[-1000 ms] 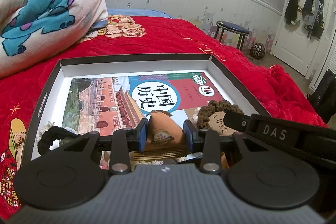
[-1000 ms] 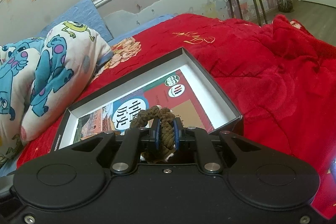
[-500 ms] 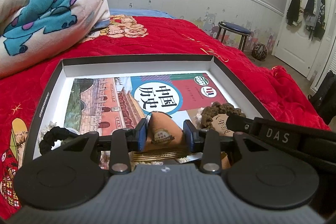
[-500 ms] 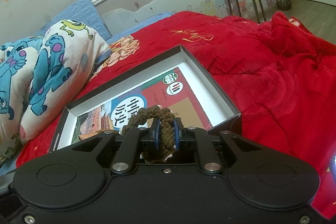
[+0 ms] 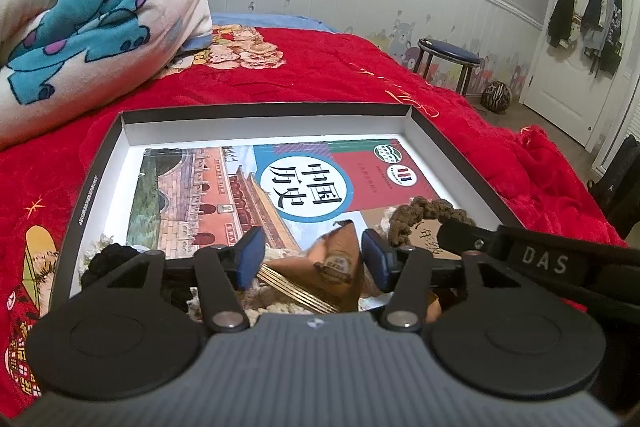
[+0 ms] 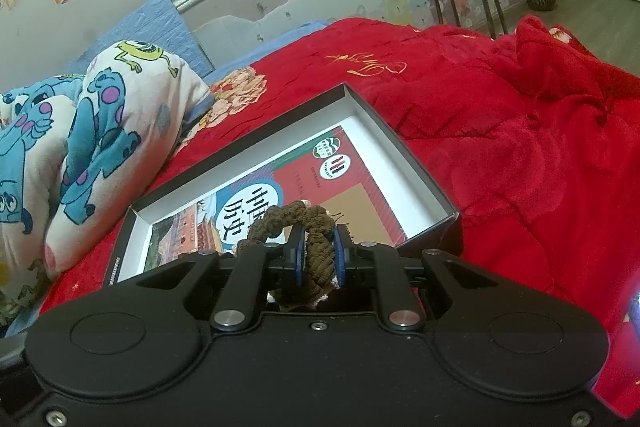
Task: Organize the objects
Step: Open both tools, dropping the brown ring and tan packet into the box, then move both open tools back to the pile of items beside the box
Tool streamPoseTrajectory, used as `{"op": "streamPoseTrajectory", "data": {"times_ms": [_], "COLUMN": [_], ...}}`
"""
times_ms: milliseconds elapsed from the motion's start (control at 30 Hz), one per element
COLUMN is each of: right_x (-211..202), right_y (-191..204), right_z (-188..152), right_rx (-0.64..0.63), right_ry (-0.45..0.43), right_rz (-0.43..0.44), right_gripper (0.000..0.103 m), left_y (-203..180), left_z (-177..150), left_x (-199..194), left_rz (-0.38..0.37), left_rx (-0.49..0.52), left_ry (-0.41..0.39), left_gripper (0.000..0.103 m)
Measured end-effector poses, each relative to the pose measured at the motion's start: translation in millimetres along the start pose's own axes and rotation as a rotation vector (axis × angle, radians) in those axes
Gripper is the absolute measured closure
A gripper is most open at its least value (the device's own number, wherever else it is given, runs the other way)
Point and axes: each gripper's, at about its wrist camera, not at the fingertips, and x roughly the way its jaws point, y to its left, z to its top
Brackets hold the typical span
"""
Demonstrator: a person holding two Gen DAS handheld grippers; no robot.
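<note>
A shallow black box (image 5: 452,163) with a white inside lies on the red bedspread and holds a history book (image 5: 248,187). My left gripper (image 5: 312,259) hovers over the box's near edge. Its jaws are opening around a brown pointed packet (image 5: 336,259), which leans against the right pad with a gap at the left pad. My right gripper (image 6: 316,255) pinches a brown braided scrunchie (image 6: 316,247) over the box's near right corner. Its jaws are opening slightly, with the pads still on the scrunchie. The same scrunchie (image 5: 420,215) shows in the left wrist view.
A black scrunchie (image 5: 116,255) and some cream fluffy material (image 5: 276,303) lie in the box's near part. A cartoon-print quilt (image 5: 80,7) is bundled at the back left. A stool (image 5: 448,55) and a door (image 5: 580,47) stand beyond the bed on the right.
The left gripper's jaws have spread apart, and the brown packet between them has tipped to the right. The right gripper still pinches the brown scrunchie in about the same place.
</note>
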Motion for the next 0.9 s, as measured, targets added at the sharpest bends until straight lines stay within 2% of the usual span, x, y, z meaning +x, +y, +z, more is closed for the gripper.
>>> {"op": "streamPoseTrajectory", "data": {"times_ms": [267, 400, 500, 900], "right_x": [-10.4, -15.9, -20.7, -54.5], "right_y": [3.5, 2.5, 2.4, 11.4], "right_z": [2.8, 4.8, 5.9, 3.3], "right_rx": [-0.015, -0.007, -0.004, 0.002], "right_ry": [-0.018, -0.028, -0.039, -0.108], "right_rz": [0.016, 0.031, 0.047, 0.077], "right_gripper": [0.082, 0.071, 0.064, 0.057], "left_y": [5.8, 9.0, 12.5, 13.0], "left_z": [7.1, 10.5, 12.9, 27.1], "left_x": [-9.1, -14.7, -16.9, -51.5], "left_rz": [0.005, 0.012, 0.004, -0.005], "left_rx": [0.001, -0.006, -0.029, 0.001], "left_ry": [-0.024, -0.044, -0.042, -0.144], "left_gripper": [0.023, 0.02, 0.019, 0.018]}}
